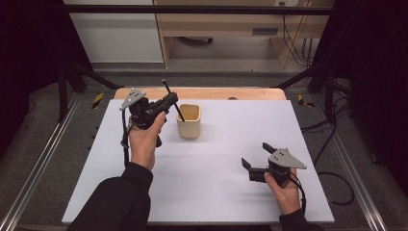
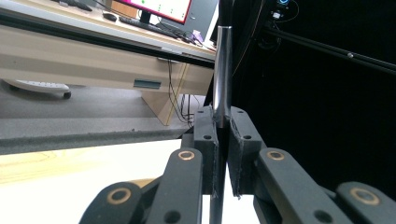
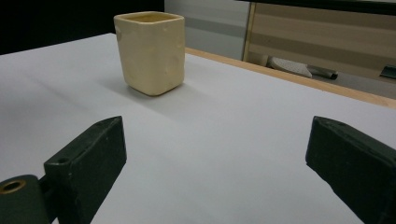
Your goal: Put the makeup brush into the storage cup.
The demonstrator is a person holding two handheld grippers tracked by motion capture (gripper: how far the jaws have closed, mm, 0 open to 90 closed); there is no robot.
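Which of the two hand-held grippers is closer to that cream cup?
The left hand-held gripper, holding a dark pen just beside the cream cup. The right hand-held gripper rests well apart, nearer the person.

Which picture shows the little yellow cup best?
The right gripper view: the cream cup stands close and whole on the white table, with nothing in front. The high view shows the cup small, from above, with the black stick in the left tongs crossing its rim.
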